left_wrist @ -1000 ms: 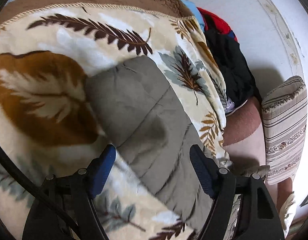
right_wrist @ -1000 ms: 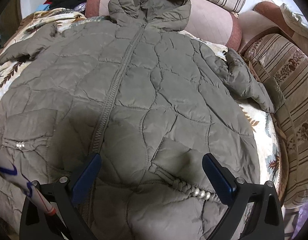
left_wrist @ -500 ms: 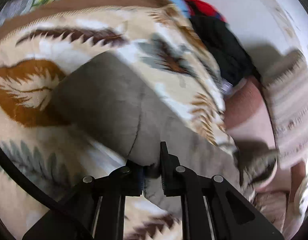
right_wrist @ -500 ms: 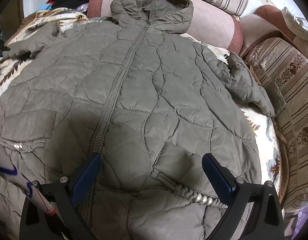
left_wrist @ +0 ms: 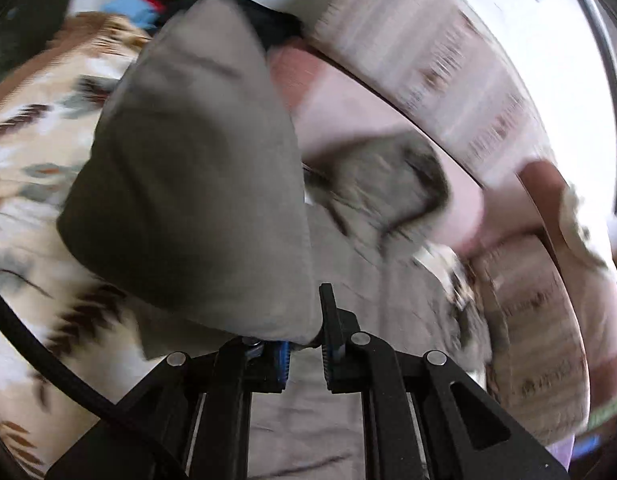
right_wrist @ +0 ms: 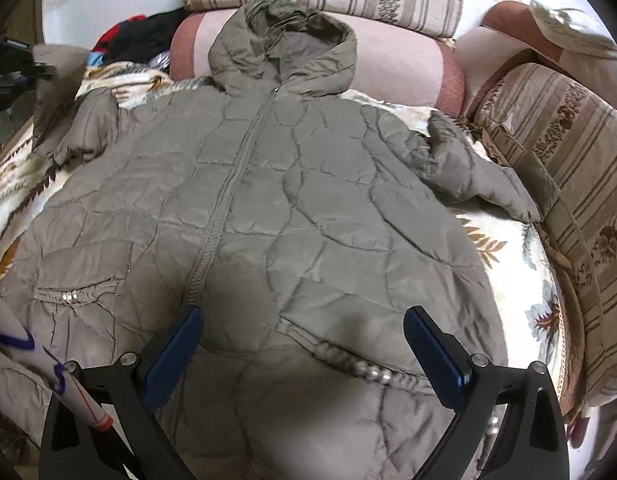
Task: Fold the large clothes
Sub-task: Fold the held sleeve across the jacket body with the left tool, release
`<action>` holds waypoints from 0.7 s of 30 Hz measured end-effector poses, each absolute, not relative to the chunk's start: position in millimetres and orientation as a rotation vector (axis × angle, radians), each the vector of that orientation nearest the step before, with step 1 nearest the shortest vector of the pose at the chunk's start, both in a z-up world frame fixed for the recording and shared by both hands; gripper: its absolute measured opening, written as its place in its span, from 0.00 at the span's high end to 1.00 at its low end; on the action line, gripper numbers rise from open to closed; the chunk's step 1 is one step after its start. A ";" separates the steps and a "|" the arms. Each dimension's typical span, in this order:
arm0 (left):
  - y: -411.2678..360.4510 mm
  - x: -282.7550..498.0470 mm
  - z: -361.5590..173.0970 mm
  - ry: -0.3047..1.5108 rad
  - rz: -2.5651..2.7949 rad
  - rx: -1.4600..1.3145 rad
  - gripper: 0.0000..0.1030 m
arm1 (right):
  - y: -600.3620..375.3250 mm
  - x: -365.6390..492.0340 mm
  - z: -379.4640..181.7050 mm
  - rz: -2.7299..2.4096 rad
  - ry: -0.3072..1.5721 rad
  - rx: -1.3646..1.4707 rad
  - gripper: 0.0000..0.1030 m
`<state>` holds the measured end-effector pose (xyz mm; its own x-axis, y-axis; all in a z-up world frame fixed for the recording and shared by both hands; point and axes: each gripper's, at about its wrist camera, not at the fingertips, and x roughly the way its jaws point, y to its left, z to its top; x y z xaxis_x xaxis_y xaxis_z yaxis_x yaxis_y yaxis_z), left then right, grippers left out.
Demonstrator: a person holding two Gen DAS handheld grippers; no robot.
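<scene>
Right wrist view: an olive quilted coat (right_wrist: 268,216) lies front-up and zipped on a leaf-print blanket (right_wrist: 504,276), filling the centre of the frame. Its hood (right_wrist: 284,52) rests at top centre against a pink bolster (right_wrist: 396,64). One sleeve (right_wrist: 480,176) lies bent at right of centre, ending beside a striped cushion (right_wrist: 568,152). The right gripper (right_wrist: 302,350), at the lower edge, has its blue-padded jaws spread wide and holds nothing; the coat's lower front, with a beaded pocket trim (right_wrist: 364,366), lies between and beyond them. Whether the fingers touch the cloth cannot be told. A pile of dark and red clothes (right_wrist: 136,40) sits at upper left.

Left wrist view (blurred): the left gripper (left_wrist: 304,340), at bottom centre, has its jaws drawn close on the coat's other sleeve (left_wrist: 196,184). The sleeve rises from the jaws as a broad olive fold towards the upper left of the frame, lifted off the blanket (left_wrist: 32,152), which shows at left. The coat's body (left_wrist: 372,292) spreads right of and below the jaws, with the hood (left_wrist: 392,188) at centre right.
</scene>
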<state>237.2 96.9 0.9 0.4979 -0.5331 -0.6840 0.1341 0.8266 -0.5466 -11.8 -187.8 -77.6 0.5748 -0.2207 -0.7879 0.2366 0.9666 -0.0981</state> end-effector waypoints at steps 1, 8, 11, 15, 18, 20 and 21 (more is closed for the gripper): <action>86.1 234.3 -1.4 0.980 -0.444 -0.461 0.89 | -191.4 -14.7 -76.4 -0.272 0.915 0.028 0.02; -8.4 208.2 -60.7 1.115 -0.512 -0.413 0.89 | -219.8 -35.0 -71.6 -0.298 0.893 0.103 0.02; -30.7 204.5 -93.9 1.186 -0.461 -0.353 0.84 | -231.6 -42.0 -71.6 -0.313 0.887 0.124 0.02; -43.0 179.5 -95.3 1.149 -0.429 -0.236 0.74 | -248.5 -49.3 -72.9 -0.330 0.883 0.162 0.01; -38.1 143.6 -70.4 1.054 -0.398 -0.162 0.49 | -260.1 -49.4 -73.3 -0.330 0.875 0.198 0.01; -28.3 119.4 -56.8 0.967 -0.344 -0.141 0.35 | -268.9 -42.6 -71.3 -0.308 0.863 0.234 0.01; -23.3 98.8 -48.5 0.906 -0.290 -0.123 0.32 | -271.7 -38.2 -70.3 -0.294 0.858 0.247 0.01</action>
